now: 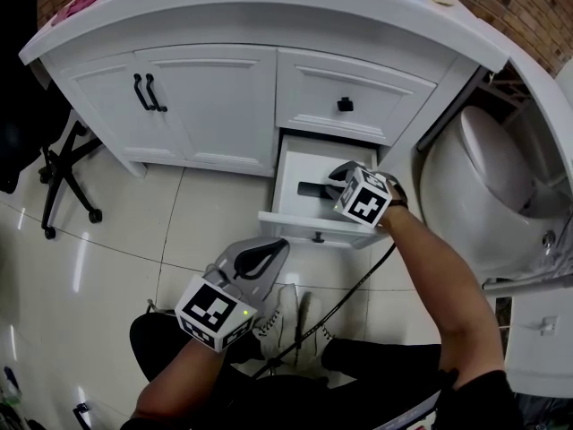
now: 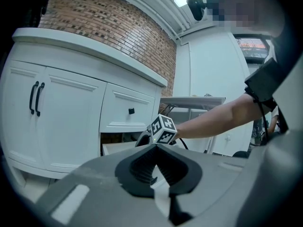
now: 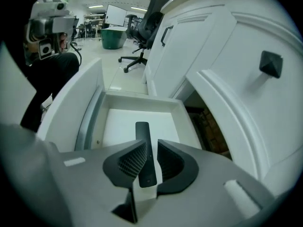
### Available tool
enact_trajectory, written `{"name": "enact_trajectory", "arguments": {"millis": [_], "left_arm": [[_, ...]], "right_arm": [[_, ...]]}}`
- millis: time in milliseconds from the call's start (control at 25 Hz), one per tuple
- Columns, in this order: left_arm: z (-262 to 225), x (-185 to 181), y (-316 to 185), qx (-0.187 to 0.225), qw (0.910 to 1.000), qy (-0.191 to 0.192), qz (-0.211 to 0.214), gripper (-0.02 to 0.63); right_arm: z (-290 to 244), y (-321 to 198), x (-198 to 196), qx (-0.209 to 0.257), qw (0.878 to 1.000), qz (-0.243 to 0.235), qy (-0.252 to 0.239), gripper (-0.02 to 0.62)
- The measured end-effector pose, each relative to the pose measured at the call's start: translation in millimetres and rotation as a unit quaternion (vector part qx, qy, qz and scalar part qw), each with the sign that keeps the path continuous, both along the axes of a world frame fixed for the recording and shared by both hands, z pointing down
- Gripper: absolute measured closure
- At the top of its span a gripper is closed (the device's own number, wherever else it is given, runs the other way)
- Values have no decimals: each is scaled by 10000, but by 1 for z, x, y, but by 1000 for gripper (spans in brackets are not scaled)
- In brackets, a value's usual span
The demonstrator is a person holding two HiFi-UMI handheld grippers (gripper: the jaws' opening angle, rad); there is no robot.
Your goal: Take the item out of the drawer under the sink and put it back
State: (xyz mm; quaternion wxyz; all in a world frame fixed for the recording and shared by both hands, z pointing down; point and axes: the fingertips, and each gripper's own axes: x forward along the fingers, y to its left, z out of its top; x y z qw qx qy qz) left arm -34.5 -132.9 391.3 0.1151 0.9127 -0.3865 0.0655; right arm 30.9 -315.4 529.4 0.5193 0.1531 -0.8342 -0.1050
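The right gripper [image 3: 149,148] pinches a slim black item [image 3: 142,132] over the floor of the open drawer [image 3: 90,112]. Its near end is buried between the pads, and I can't make out what it is. Out in front of the drawer, the left gripper [image 2: 155,156] has its jaws pressed together, empty.

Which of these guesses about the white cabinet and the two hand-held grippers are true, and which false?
1. The right gripper grips a slim black bar-shaped remote. True.
2. The white lower drawer is closed. False: it is pulled open.
3. The left gripper holds a bottle. False: its jaws are together with nothing between them.
4. The white upper drawer with a black knob is shut. True.
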Motion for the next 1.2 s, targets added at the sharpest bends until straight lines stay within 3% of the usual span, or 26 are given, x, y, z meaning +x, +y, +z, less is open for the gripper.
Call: {"name": "enact_trajectory", "arguments": {"millis": [80,280,480,640,960,1200], "left_arm": [[-1,0,1,8,10000,14,-7,600],[-1,-4,0,27,9999,20,-100,600],[-1,-3,4,78,9999,-75,-99,600],[-5,0,9,115,9999,-3,-64,600],[-10,-7,20,173,9997,26,-184,600],[-13,-10,18,278,9993,-15,-234,600]], "right_arm": [[-15,0,3,279,9993,168,-204,583],[-76,19,7,945,9859,728,-1176,588],[-144,65,21,970,9522,1340,-2570,588],[-168,111,35,883,9256,1607,-3312,588],[-167,173,67,776,9007,2063,-3743,588],[-161,193,67,595,8860,2292,-3987,588]]}}
